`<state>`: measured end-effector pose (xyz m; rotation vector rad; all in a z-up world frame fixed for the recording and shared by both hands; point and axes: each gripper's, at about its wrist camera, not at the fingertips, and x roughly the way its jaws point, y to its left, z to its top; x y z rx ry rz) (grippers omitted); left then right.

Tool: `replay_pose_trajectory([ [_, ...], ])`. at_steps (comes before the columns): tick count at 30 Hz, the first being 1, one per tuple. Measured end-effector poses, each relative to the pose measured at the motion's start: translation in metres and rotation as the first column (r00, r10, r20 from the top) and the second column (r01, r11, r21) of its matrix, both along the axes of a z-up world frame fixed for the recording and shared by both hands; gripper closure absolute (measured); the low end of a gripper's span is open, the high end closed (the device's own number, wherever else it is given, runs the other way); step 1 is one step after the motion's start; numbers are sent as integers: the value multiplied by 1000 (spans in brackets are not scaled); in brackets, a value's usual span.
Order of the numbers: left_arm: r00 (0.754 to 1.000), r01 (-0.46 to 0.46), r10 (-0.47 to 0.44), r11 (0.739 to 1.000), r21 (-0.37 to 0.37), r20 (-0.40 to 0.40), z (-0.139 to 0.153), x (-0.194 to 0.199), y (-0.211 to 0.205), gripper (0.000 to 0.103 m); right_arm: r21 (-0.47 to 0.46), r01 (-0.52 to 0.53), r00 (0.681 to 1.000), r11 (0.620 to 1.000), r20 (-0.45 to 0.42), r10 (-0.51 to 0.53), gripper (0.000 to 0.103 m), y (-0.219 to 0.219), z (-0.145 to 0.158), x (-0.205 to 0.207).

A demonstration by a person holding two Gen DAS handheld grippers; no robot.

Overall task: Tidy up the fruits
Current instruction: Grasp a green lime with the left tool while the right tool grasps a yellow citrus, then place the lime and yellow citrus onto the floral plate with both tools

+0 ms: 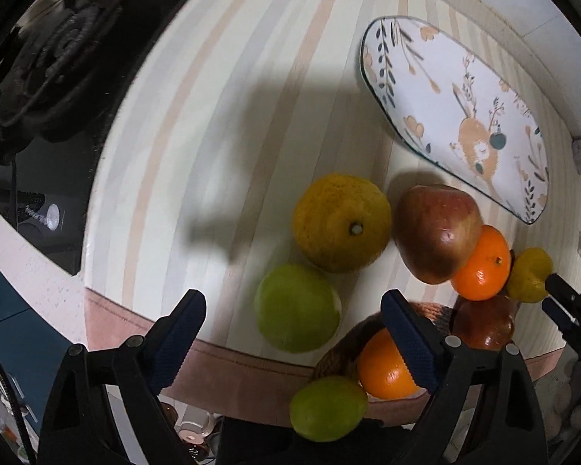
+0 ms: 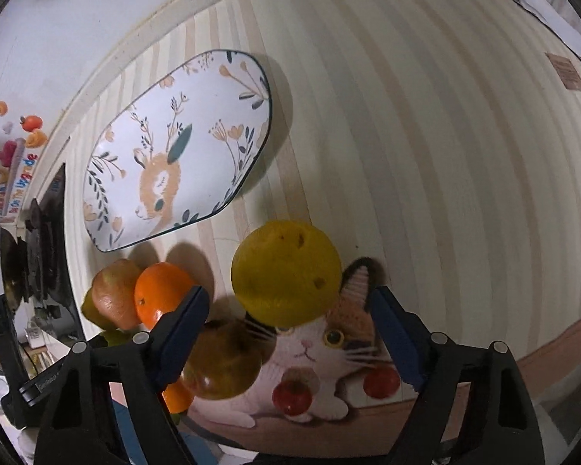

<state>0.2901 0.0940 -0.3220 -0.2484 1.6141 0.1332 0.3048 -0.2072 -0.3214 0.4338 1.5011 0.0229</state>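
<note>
In the left wrist view a large yellow citrus [image 1: 341,223], a green fruit [image 1: 297,307], a red-yellow apple [image 1: 437,232] and a small orange [image 1: 482,263] lie on the striped counter. My left gripper [image 1: 294,343] is open and empty, just above the green fruit. An oval deer-patterned plate [image 1: 457,112] lies beyond. In the right wrist view my right gripper [image 2: 290,329] is open, with a yellow citrus [image 2: 286,273] just ahead of its fingertips, resting on a cat mat [image 2: 329,352]. A brown apple [image 2: 222,360] sits by its left finger. The plate [image 2: 174,151] is empty.
A black gas stove [image 1: 54,77] lies at the left. A second orange [image 1: 387,364], a green fruit [image 1: 327,407] and a dark red apple [image 1: 484,321] sit at the counter's front edge. The right gripper [image 1: 565,302] shows at the right edge.
</note>
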Motion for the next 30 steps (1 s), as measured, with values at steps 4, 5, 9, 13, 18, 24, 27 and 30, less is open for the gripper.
replay_pose_trajectory([
  [4, 999, 40, -39, 999, 0, -34, -15, 1, -9, 26, -2, -23, 1000, 1000, -18, 23, 17, 8, -8, 8],
  [5, 998, 48, -48, 999, -1, -40, -19, 0, -11, 28, -4, -28, 999, 1000, -22, 28, 18, 10, -10, 10],
  [9, 997, 51, -51, 999, 3, -53, -31, -5, -14, 53, -6, -40, 998, 999, -39, 40, 32, 14, -17, 15],
  [13, 998, 53, -53, 999, 11, -33, -34, -6, -16, 53, 1, -40, 999, 999, -20, 40, 36, 13, -18, 14],
  [18, 997, 79, -79, 996, 33, -15, -20, -12, -21, 53, -26, -64, 998, 998, 6, 64, 36, 11, -13, 7],
  [24, 993, 95, -96, 995, 15, 62, 21, -14, -36, 53, 19, -92, 995, 996, 43, 91, 36, 6, 17, 2],
  [27, 981, 127, -124, 992, -13, 152, 68, -5, -45, 53, 41, -122, 989, 992, 89, 118, 36, 12, 41, 12],
  [30, 965, 163, -151, 986, -39, 216, 97, 26, -64, 53, 44, -153, 981, 987, 124, 146, 36, 20, 57, 35],
])
